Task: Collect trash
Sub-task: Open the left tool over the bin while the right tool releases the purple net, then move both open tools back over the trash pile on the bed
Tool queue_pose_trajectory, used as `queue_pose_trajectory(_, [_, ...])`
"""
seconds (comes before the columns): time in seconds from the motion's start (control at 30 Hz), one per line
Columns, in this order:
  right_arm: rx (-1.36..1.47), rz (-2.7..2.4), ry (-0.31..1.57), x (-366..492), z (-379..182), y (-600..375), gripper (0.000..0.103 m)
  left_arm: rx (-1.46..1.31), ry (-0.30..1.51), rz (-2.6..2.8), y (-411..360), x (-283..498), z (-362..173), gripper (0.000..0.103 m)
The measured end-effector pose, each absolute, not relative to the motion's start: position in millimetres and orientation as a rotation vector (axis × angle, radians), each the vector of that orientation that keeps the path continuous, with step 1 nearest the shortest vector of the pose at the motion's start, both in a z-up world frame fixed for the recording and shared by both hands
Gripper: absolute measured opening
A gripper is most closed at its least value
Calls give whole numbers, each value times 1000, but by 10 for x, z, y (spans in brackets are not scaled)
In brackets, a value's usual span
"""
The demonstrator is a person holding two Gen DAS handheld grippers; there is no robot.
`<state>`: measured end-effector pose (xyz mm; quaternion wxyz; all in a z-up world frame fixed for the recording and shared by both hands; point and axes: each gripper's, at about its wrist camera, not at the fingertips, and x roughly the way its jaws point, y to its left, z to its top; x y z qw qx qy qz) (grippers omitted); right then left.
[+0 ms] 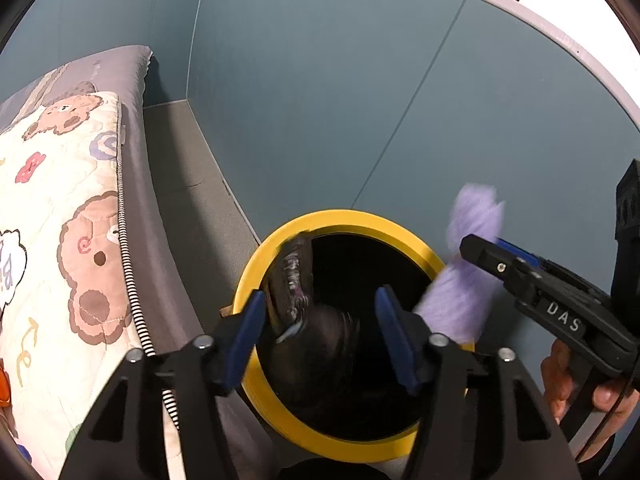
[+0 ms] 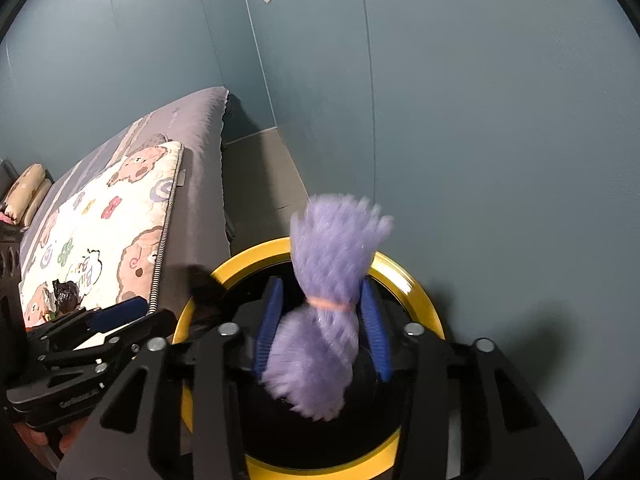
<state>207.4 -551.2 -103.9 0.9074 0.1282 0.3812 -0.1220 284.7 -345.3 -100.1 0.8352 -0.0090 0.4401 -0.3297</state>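
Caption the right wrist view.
Right gripper open around a purple tuft over the yellow-rimmed bin.

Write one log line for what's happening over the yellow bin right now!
left hand-held gripper: open, dark wrapper dropping | right hand-held gripper: open, purple tuft between pads | yellow bin: below both

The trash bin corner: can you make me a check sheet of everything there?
Surface: grey floor beside the bed.
Job's things: yellow-rimmed bin; purple fluffy bundle and dark wrapper, both blurred over the bin's mouth.
Clutter: dark scrap on the bear quilt.
Grippers: left gripper and right gripper, jaws apart, pads not pressing.
Cables: thin black one by the hand.
Surroundings: teal wall, grey mattress.
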Motion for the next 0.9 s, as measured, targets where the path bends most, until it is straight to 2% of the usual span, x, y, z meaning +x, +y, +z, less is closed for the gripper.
queue_pose_trajectory(0.3, [268,-239,775,1947,-946,-5433,49,-32,878,-644,-3184,2836,-868,76])
queue_pose_trajectory(0.5, [271,-182,763,1925,-887,-5212,59,-41,813,-580,-2792,2709,-779,86])
queue_pose_trajectory(0.73, [232,-102,735,1922,-683,-4777,67,-75,764,-492,-2248,2678,-608,91])
queue_pose_trajectory(0.9, [194,-51,727,1928,-541,-4447,67,-83,724,-425,-1848,2641,-487,92])
